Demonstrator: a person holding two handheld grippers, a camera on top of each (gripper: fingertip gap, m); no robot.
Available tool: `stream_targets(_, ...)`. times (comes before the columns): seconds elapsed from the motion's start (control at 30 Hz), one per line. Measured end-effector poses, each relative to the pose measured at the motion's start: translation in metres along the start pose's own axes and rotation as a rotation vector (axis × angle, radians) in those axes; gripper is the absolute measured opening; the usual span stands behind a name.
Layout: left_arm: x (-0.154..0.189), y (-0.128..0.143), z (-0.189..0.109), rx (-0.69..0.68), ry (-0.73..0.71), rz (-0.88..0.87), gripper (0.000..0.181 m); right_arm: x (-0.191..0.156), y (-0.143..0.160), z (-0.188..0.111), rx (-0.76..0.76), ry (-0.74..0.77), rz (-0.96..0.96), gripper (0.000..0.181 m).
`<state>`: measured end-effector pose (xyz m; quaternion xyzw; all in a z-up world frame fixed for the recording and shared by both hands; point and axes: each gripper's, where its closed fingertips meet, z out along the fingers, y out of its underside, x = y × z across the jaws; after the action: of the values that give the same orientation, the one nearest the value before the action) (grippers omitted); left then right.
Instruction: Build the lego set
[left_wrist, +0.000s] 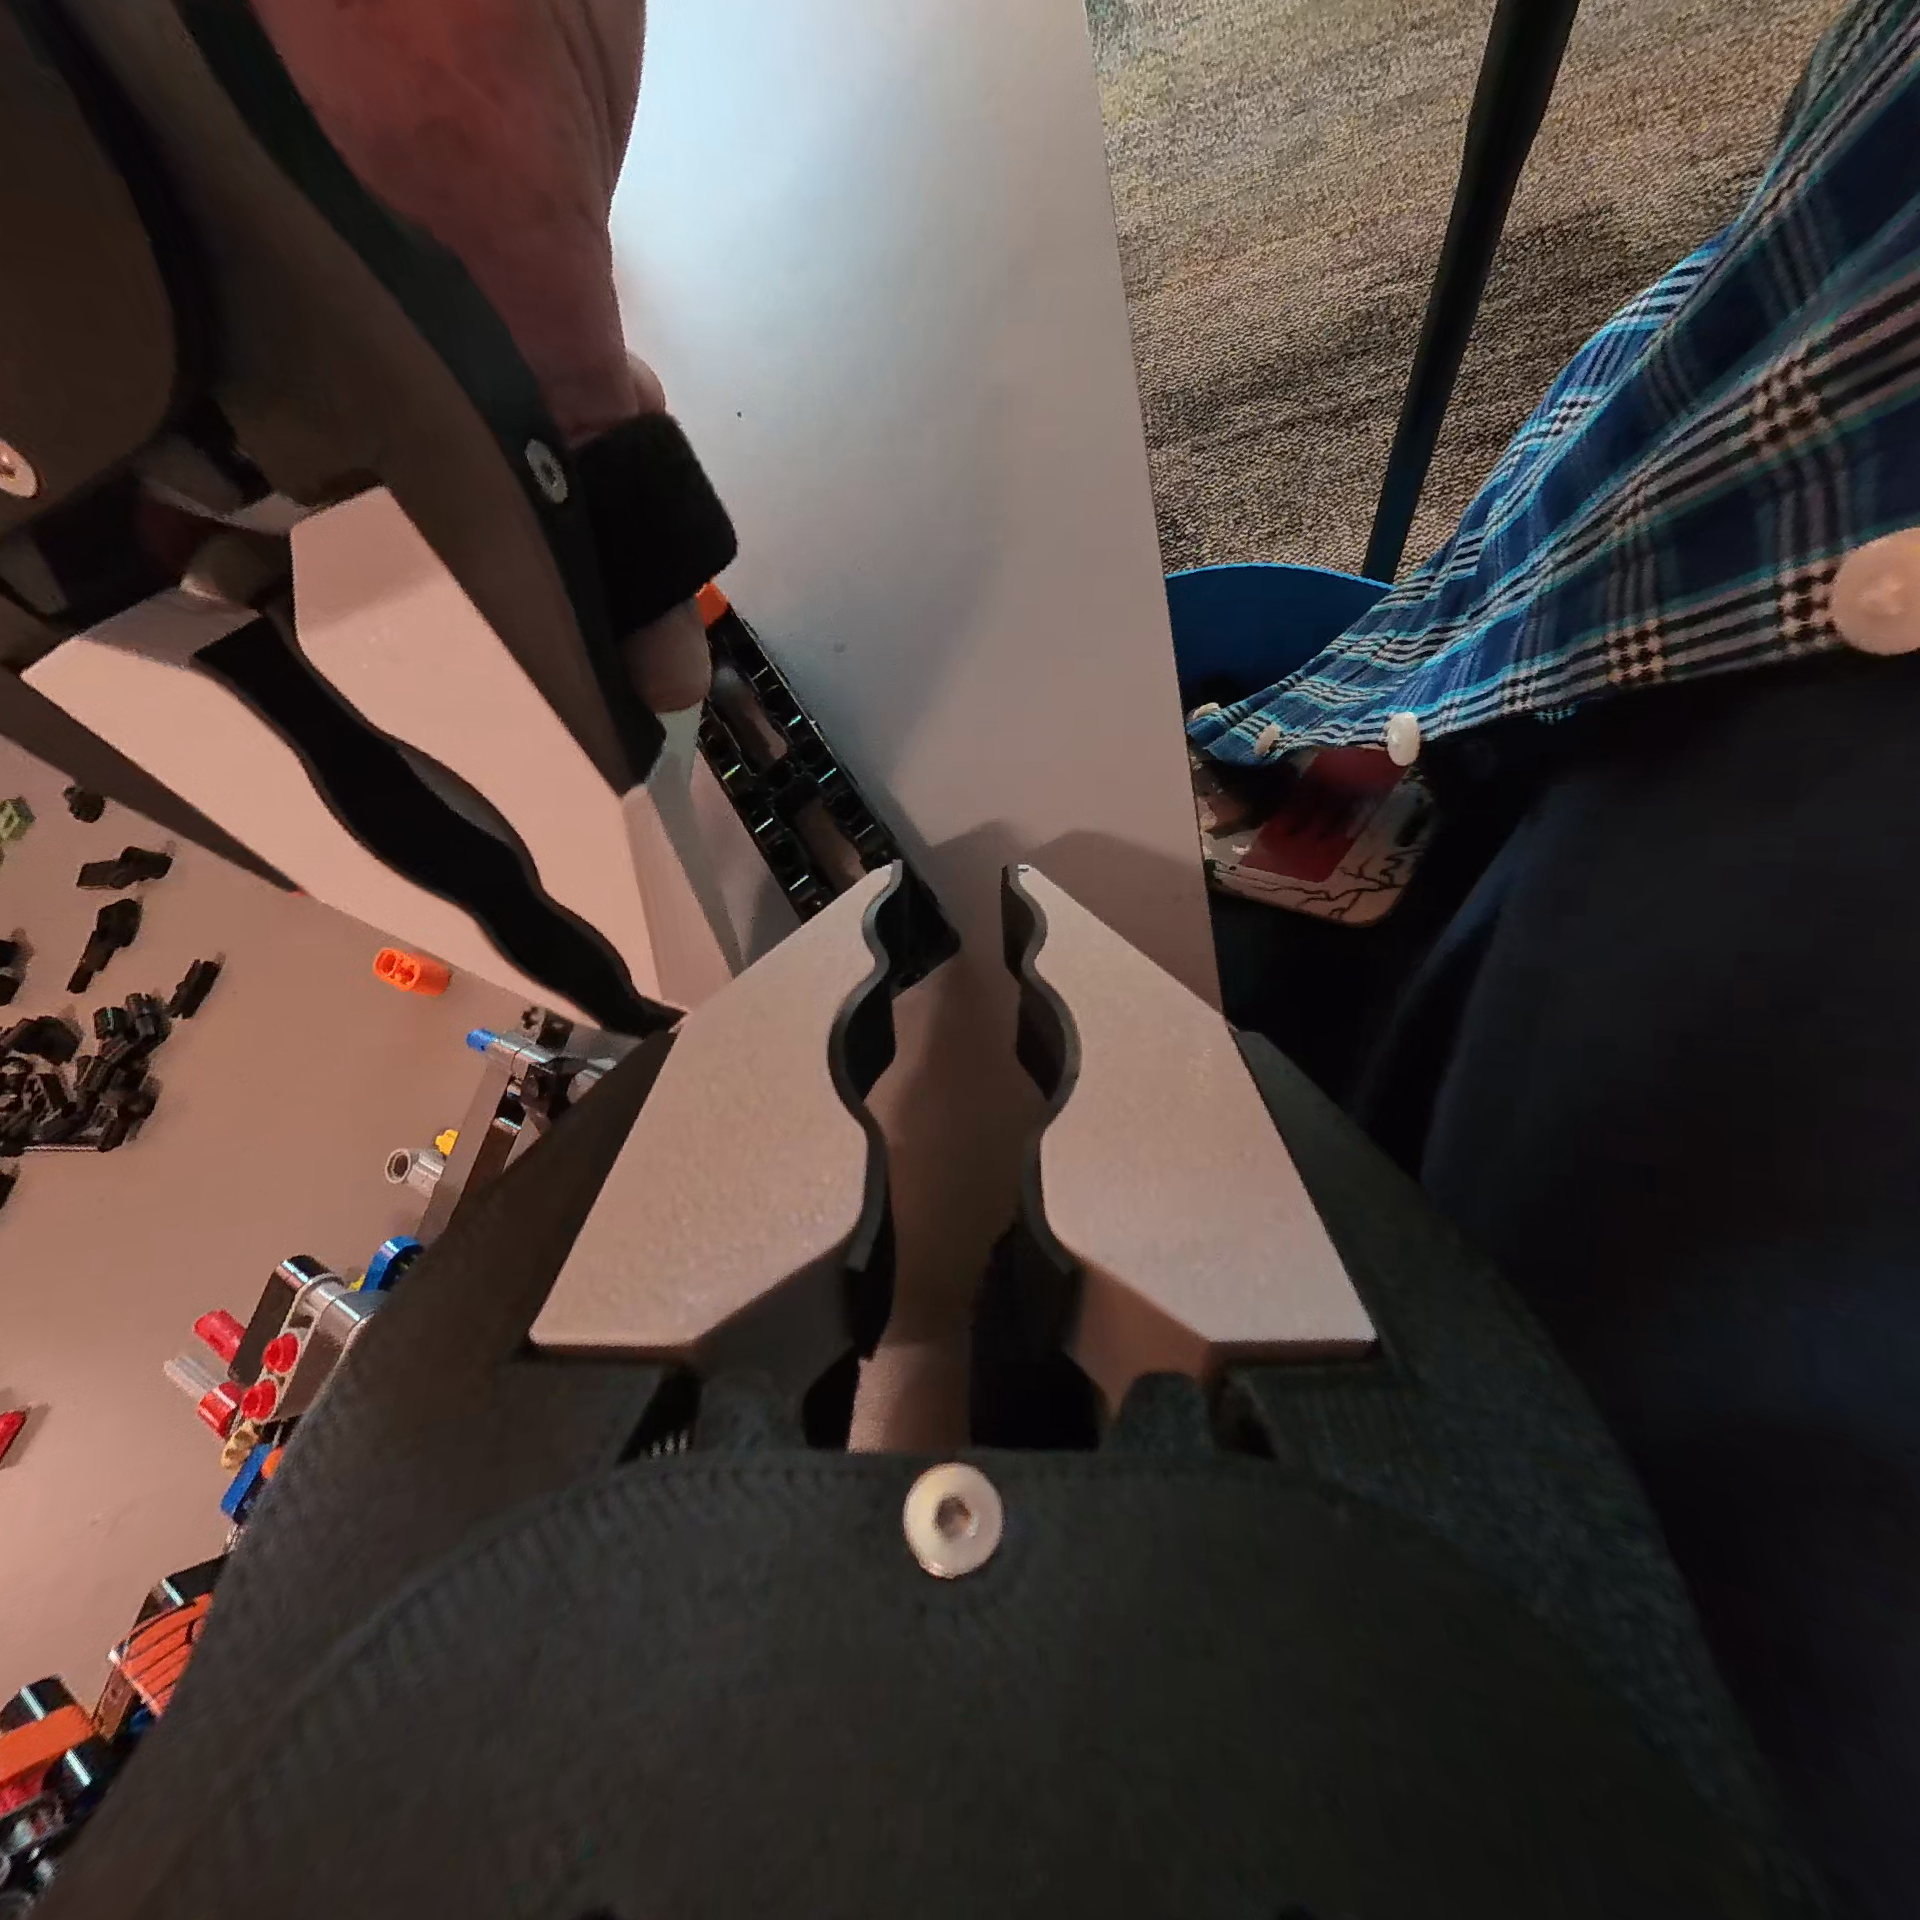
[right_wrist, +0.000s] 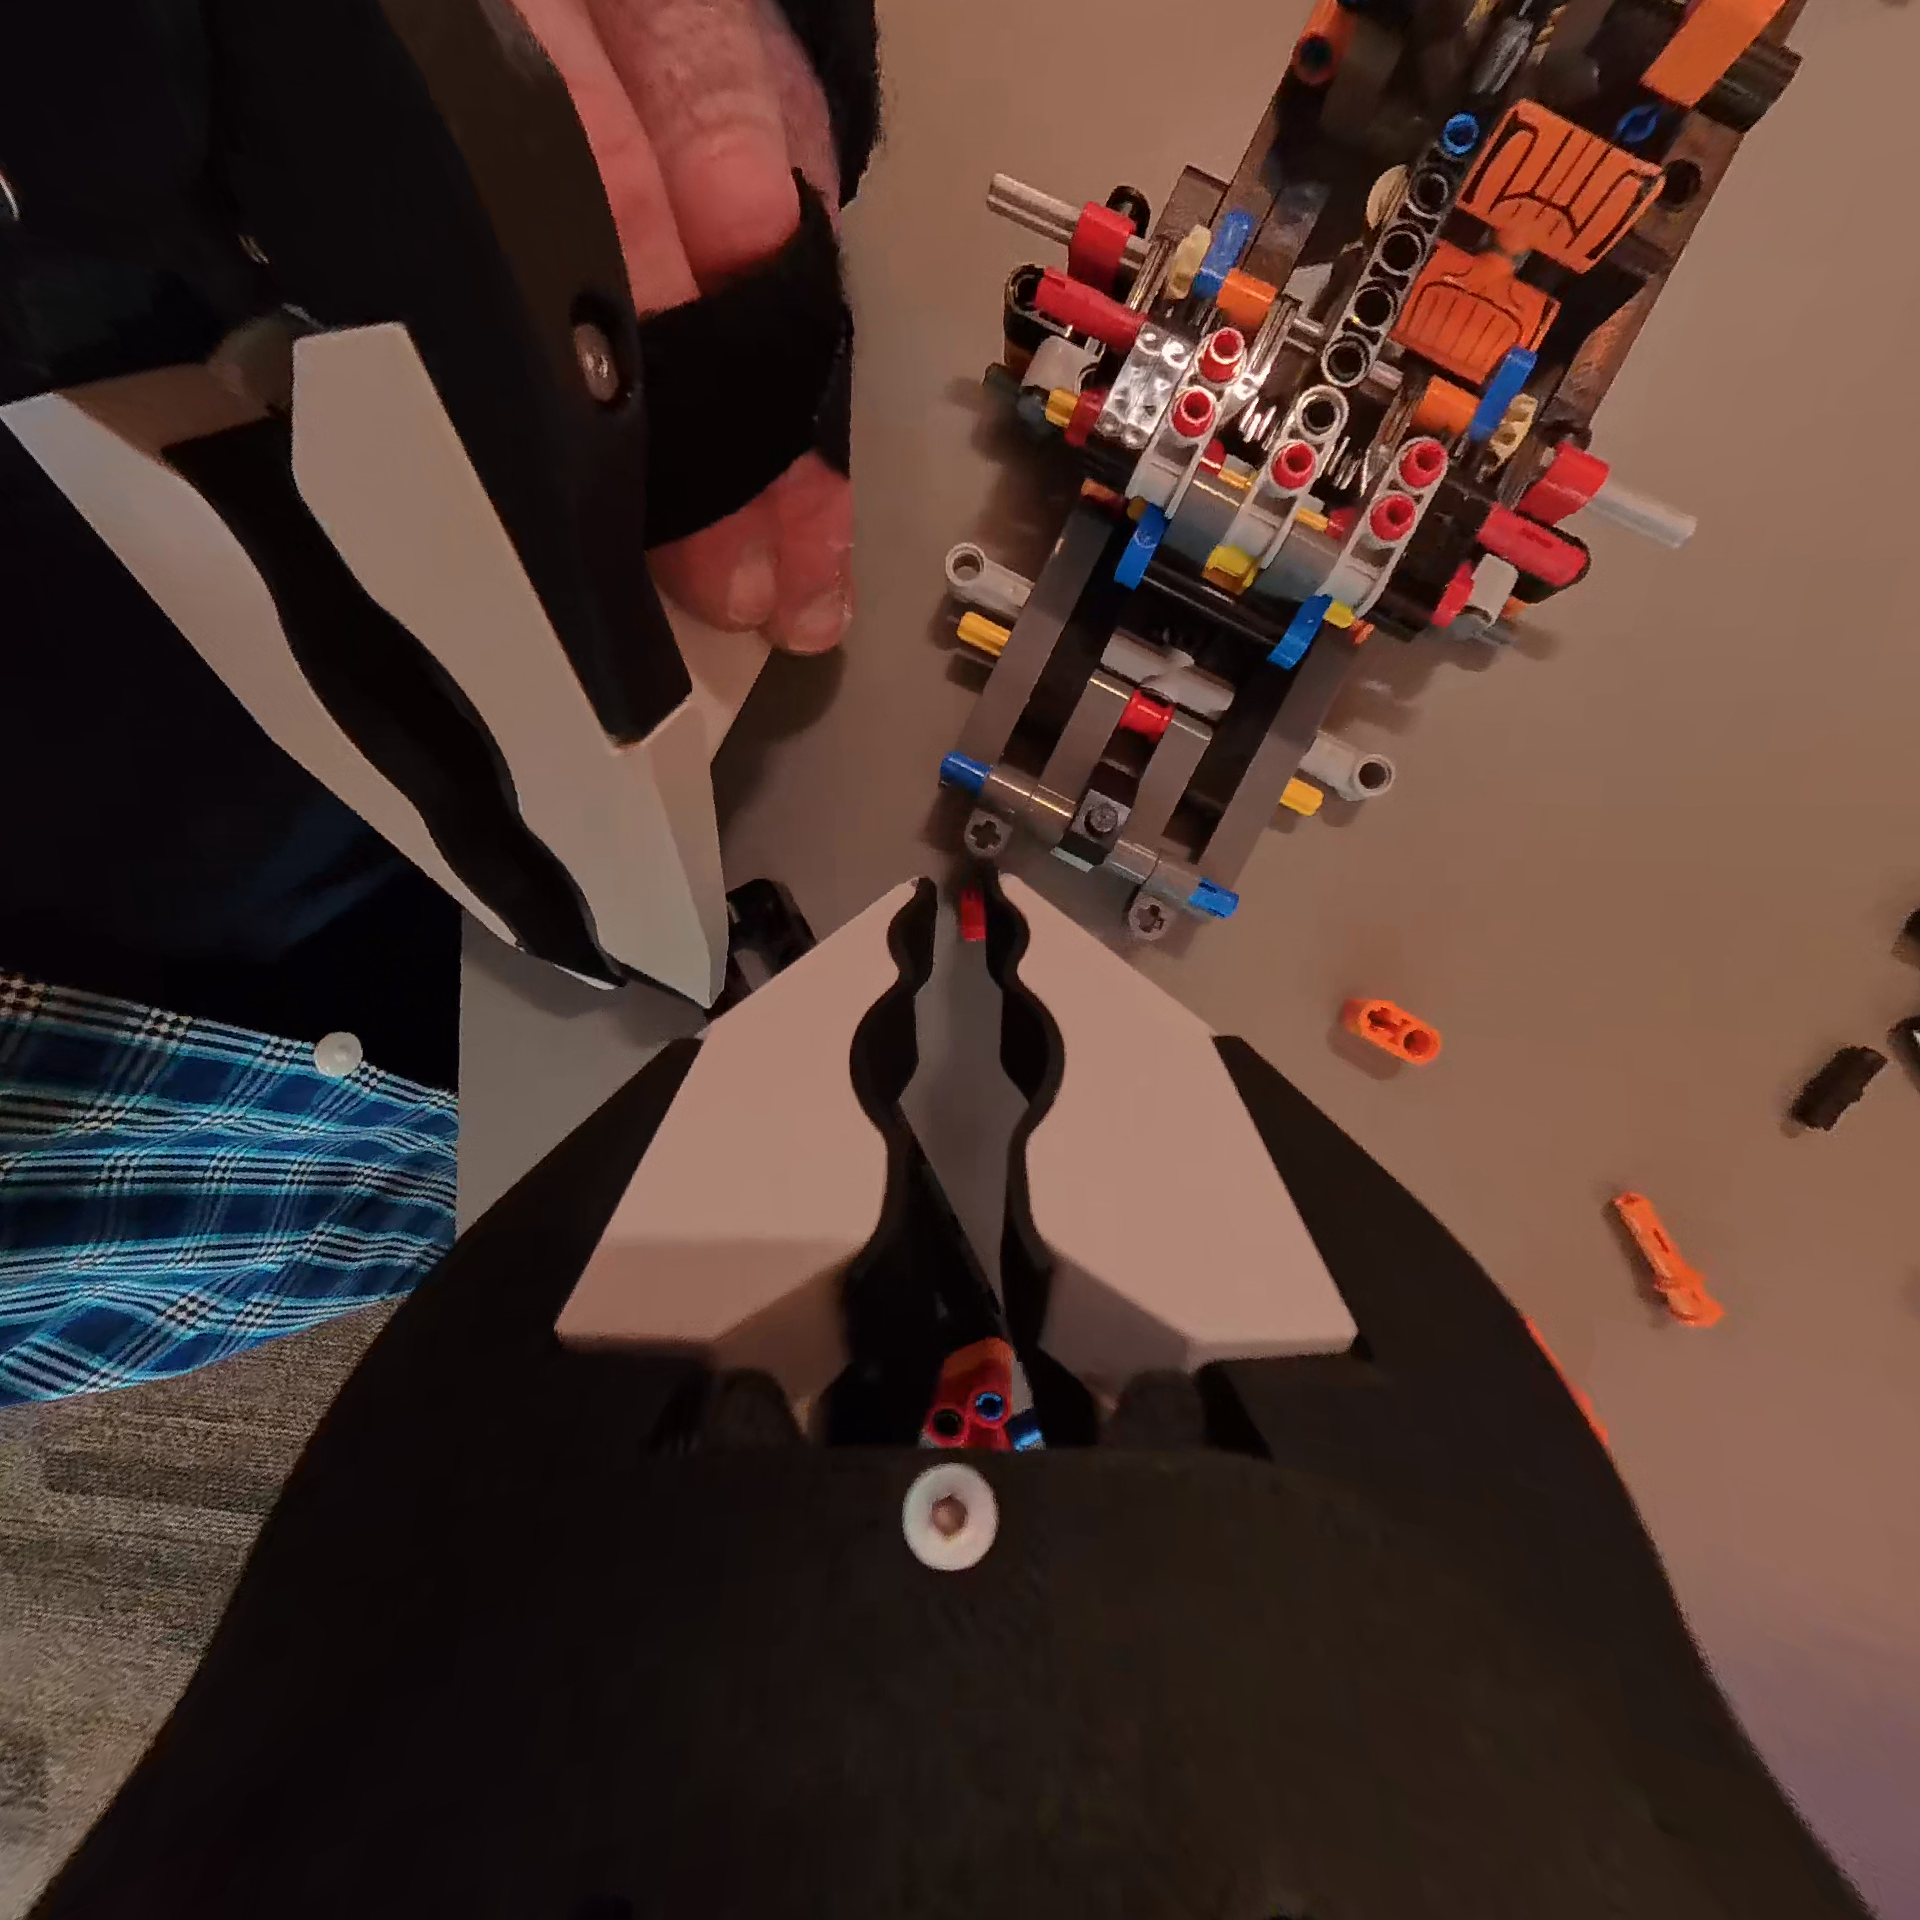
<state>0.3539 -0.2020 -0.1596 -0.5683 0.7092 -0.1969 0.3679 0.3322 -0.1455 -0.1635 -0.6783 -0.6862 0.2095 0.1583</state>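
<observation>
A long black beam assembly (left_wrist: 790, 769) lies on the white table (left_wrist: 883, 416) along its edge. My left gripper (left_wrist: 954, 888) is narrowly open, its left fingertip over the beam's near end and bare table showing between the jaws. My right gripper (right_wrist: 961, 888) is nearly shut with a small red pin (right_wrist: 971, 920) between its tips, just in front of the partly built model (right_wrist: 1299, 436). The beam (right_wrist: 935, 1247) runs under it, with red, orange and blue parts at its end. Each gripper also shows in the other view: the right (left_wrist: 644, 1023), the left (right_wrist: 665, 977).
Loose black pieces (left_wrist: 73, 1081) and an orange connector (right_wrist: 1392, 1029) lie on the table, with another orange piece (right_wrist: 1662, 1262). The table edge is close, with carpet (left_wrist: 1299, 260) and the person's plaid shirt (left_wrist: 1558, 520) beyond it. Some 6 centimetres of space lies between my two pairs of fingers.
</observation>
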Motion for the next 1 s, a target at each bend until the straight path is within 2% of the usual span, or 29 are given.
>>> stream_targets(0.17,-0.0002,0.0001,-0.0004,0.0,0.0,-0.001,0.017,-0.0001,0.0027,-0.0027,0.009,0.021,0.021,0.013)
stream_targets(0.53,-0.0007,0.0,-0.0007,0.0,0.002,-0.004,0.017,0.0039,0.0079,-0.0058,0.028,0.073,0.075,0.013)
stream_targets(0.8,-0.0007,-0.0002,-0.0006,0.0,0.003,-0.003,0.017,0.0051,0.0088,-0.0057,0.071,0.143,0.138,0.0)
stream_targets(1.0,-0.0008,-0.0004,-0.0006,0.0,0.001,-0.002,0.018,0.0046,0.006,-0.0062,0.094,0.15,0.168,0.005)
